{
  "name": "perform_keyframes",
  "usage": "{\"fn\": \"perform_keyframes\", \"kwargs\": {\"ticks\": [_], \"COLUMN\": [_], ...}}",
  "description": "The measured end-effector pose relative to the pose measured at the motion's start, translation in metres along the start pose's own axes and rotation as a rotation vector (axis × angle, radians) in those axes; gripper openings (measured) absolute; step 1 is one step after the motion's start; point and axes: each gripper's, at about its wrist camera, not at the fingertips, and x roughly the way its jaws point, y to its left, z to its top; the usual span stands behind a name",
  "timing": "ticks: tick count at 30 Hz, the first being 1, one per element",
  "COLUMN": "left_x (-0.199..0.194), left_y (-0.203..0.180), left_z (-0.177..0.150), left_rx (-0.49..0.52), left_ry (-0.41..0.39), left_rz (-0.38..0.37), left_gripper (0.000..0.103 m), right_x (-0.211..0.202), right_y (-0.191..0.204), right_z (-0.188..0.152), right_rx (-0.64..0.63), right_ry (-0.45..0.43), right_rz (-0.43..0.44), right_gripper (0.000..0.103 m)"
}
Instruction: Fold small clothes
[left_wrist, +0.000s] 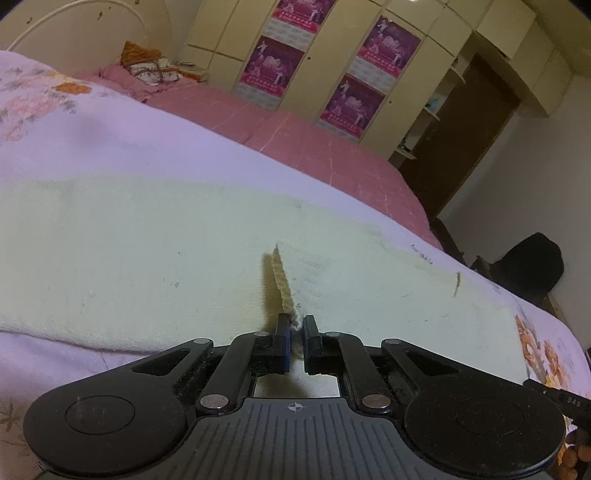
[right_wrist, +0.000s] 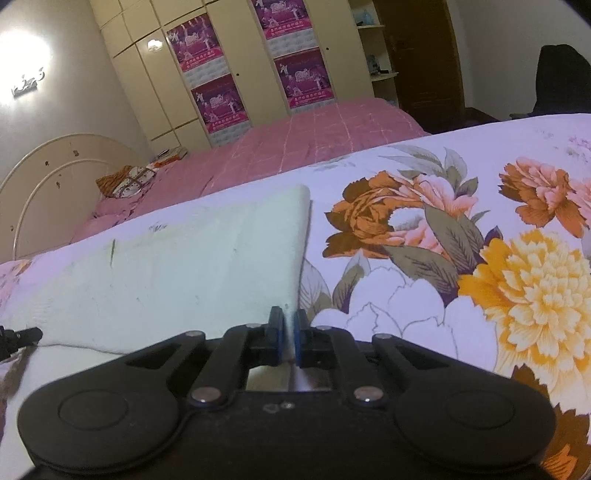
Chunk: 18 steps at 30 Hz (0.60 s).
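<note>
A pale cream cloth (left_wrist: 147, 258) lies flat on the floral sheet (left_wrist: 44, 110). In the left wrist view, its frayed hem (left_wrist: 281, 280) rises in a ridge that runs into my left gripper (left_wrist: 295, 326). The gripper is shut on that hem. In the right wrist view, the same cloth (right_wrist: 166, 277) spreads to the left. My right gripper (right_wrist: 290, 321) is shut on the near end of its right edge (right_wrist: 304, 236). Both grippers sit low, at the near side of the cloth.
The floral sheet (right_wrist: 443, 258) stretches away to the right of the cloth. Behind it lie a pink bedspread (left_wrist: 314, 147), a patterned pillow (left_wrist: 151, 68) and a round headboard (right_wrist: 55, 177). A wardrobe with purple posters (right_wrist: 221, 99) stands at the back, and a dark chair (left_wrist: 532, 266) beside the bed.
</note>
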Motion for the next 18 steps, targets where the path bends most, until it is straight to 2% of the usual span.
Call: {"fn": "perform_keyframes", "kwargs": {"ticks": [1,3,7,10,13,14,15,16,17,18], "left_x": [-0.001,-0.002,-0.011,-0.009,-0.012,-0.014,-0.015,-0.019,-0.022,-0.021], "left_y": [0.001,0.002,-0.003,0.001,0.003,0.004,0.006,0.006,0.004,0.004], "left_z": [-0.001,-0.001,0.0,-0.008,-0.012,-0.01,-0.008,-0.005,-0.004,0.0], "left_rx": [0.004,0.002,-0.011,-0.023,-0.025,-0.031,-0.039,-0.043,-0.033,-0.02], "left_ry": [0.0,0.004,-0.029,-0.011,-0.025,-0.029,-0.04,-0.068,-0.102,-0.109], "left_rz": [-0.004,-0.008,-0.025,-0.016,-0.014,-0.014,-0.022,-0.017,0.004,0.0], "left_gripper": [0.006,0.006,0.006,0.006,0.008,0.013,0.04,0.076,0.081,0.081], "right_x": [-0.001,-0.003,-0.005,-0.002,0.0,-0.001,-0.001,-0.002,-0.003,-0.003], "right_y": [-0.001,-0.005,-0.011,-0.01,-0.011,-0.011,-0.011,-0.012,-0.012,-0.012], "right_z": [0.001,0.003,0.004,0.004,0.004,0.004,0.005,0.005,0.005,0.006], "right_rx": [0.003,0.017,0.055,0.055,0.061,0.061,0.06,0.06,0.06,0.061], "right_ry": [0.003,-0.003,-0.02,-0.019,-0.017,-0.018,-0.02,-0.022,-0.025,-0.03], "right_rz": [0.007,0.018,0.035,0.031,0.031,0.032,0.032,0.033,0.034,0.036], "right_gripper": [0.012,0.024,0.025,0.025,0.025,0.026,0.026,0.026,0.027,0.027]}}
